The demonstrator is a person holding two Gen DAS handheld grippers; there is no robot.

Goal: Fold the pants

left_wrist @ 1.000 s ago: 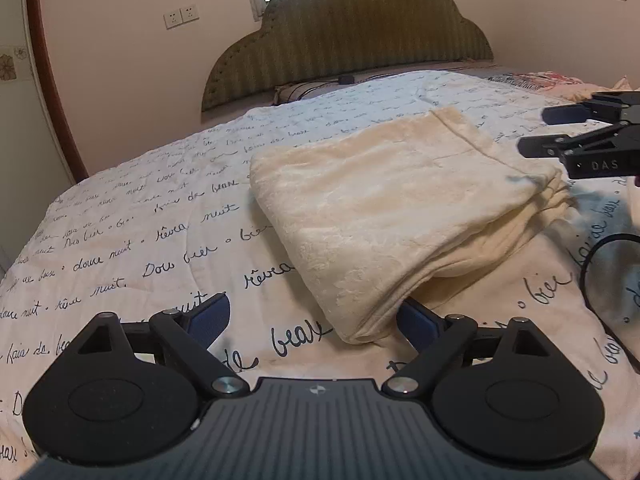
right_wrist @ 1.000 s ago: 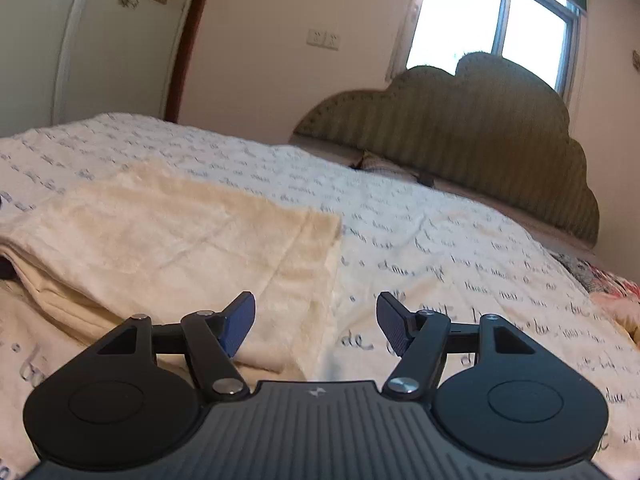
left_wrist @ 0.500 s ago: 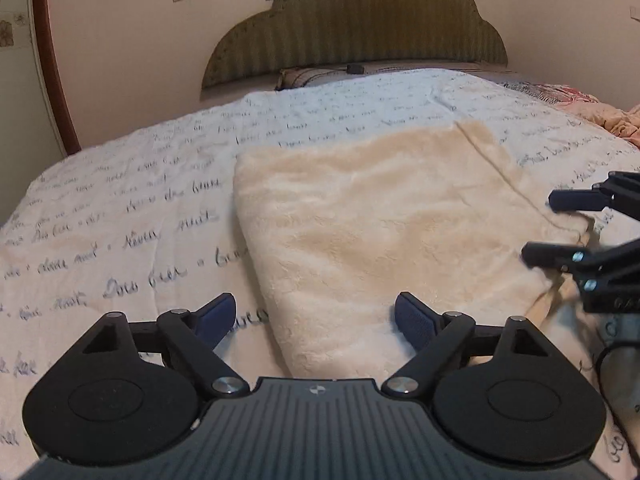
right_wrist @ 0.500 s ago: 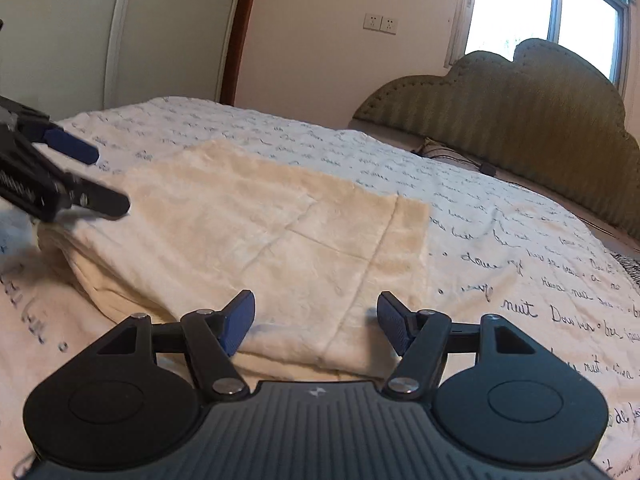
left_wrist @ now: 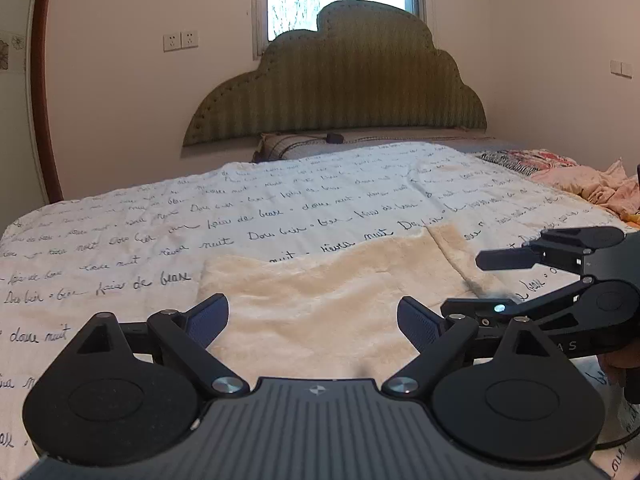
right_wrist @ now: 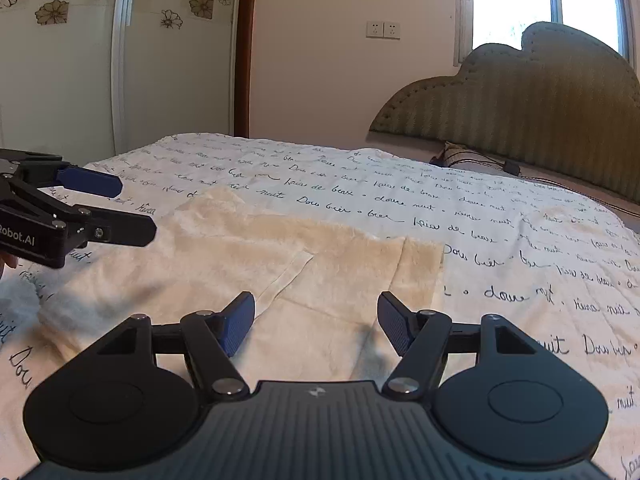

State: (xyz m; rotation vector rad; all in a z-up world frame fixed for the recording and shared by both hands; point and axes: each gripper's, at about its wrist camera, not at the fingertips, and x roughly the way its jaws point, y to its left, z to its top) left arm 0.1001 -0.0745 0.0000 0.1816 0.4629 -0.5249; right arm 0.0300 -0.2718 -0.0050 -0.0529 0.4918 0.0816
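Observation:
The cream fleece pants (left_wrist: 320, 292) lie folded flat on the bedspread (left_wrist: 280, 216) printed with script. My left gripper (left_wrist: 313, 312) hovers over their near edge. Its jaws are opening, with only cloth below and nothing pinched. The right gripper (left_wrist: 462, 283) shows at the right of this view, over the pants' right edge. In the right wrist view the pants (right_wrist: 248, 256) spread ahead, and my right gripper (right_wrist: 316, 304) stands open above their near part with nothing held. The left gripper (right_wrist: 136, 209) reaches in from the left, its fingers apart above the cloth.
A green padded headboard (left_wrist: 340, 92) and a striped pillow (left_wrist: 296, 146) close the far end of the bed. Crumpled pink clothing (left_wrist: 592, 184) lies at the right edge. A wardrobe door (right_wrist: 60, 80) stands to the left, and a window (right_wrist: 512, 0) is above the headboard.
Both grippers have drawn back from the pants and tipped upward, so the folded cloth sits lower in both views. The right gripper now shows closer beside the left one.

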